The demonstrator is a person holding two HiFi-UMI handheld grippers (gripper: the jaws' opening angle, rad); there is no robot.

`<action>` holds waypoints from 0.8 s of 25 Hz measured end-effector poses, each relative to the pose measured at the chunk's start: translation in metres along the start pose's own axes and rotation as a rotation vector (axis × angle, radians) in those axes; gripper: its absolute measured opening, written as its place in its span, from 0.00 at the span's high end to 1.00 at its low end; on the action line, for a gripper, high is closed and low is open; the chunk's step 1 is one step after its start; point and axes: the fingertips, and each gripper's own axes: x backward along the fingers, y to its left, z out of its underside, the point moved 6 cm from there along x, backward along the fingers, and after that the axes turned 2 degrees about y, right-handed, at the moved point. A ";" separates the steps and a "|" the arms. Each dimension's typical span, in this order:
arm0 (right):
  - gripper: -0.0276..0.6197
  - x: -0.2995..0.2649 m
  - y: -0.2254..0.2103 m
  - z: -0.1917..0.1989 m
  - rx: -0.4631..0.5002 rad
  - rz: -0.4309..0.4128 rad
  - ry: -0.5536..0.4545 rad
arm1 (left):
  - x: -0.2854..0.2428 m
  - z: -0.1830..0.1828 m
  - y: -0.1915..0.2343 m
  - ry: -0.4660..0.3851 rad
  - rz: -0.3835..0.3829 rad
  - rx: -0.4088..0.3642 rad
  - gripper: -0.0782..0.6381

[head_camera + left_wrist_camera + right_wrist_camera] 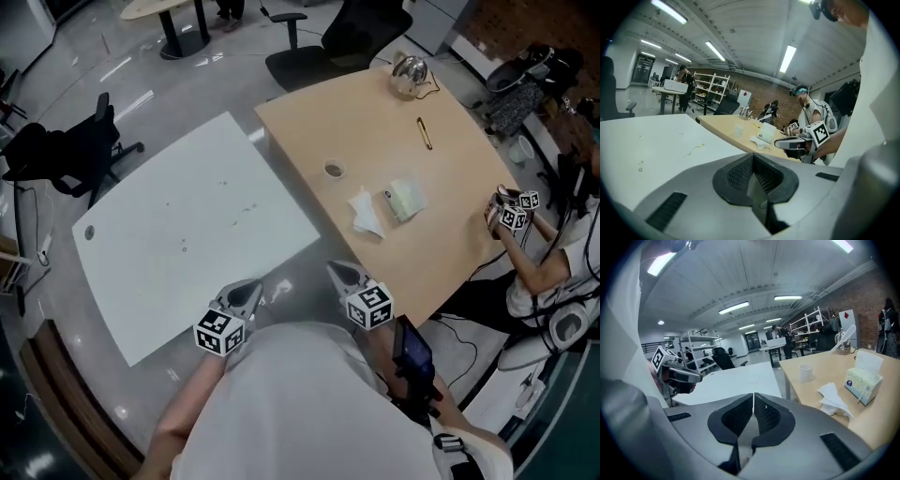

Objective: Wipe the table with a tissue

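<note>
A crumpled white tissue (366,212) lies on the wooden table (375,122), next to a pale green tissue pack (405,199). The right gripper view shows the same tissue (833,397) and pack (863,380) ahead to the right. The white table (187,234) carries a few small marks (248,206), and a yellowish smear (693,149) shows in the left gripper view. My left gripper (251,286) hangs shut and empty over the white table's near corner. My right gripper (335,270), also shut and empty, hangs over the gap between the tables, short of the tissue.
On the wooden table stand a paper cup (334,170), a pen (425,132) and a shiny metal object (410,75). Another person with a gripper (514,211) sits at its right side. Office chairs (66,150) stand to the left and behind.
</note>
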 end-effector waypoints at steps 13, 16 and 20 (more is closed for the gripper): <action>0.93 -0.003 -0.017 -0.019 -0.095 0.224 0.045 | -0.032 -0.041 0.045 0.080 0.161 -0.031 0.88; 0.93 -0.007 -0.031 -0.021 -0.083 0.250 0.015 | -0.059 -0.046 0.045 0.098 0.196 -0.044 0.88; 0.93 -0.010 -0.039 -0.036 -0.068 0.273 -0.022 | -0.091 -0.073 0.043 0.109 0.262 -0.077 0.88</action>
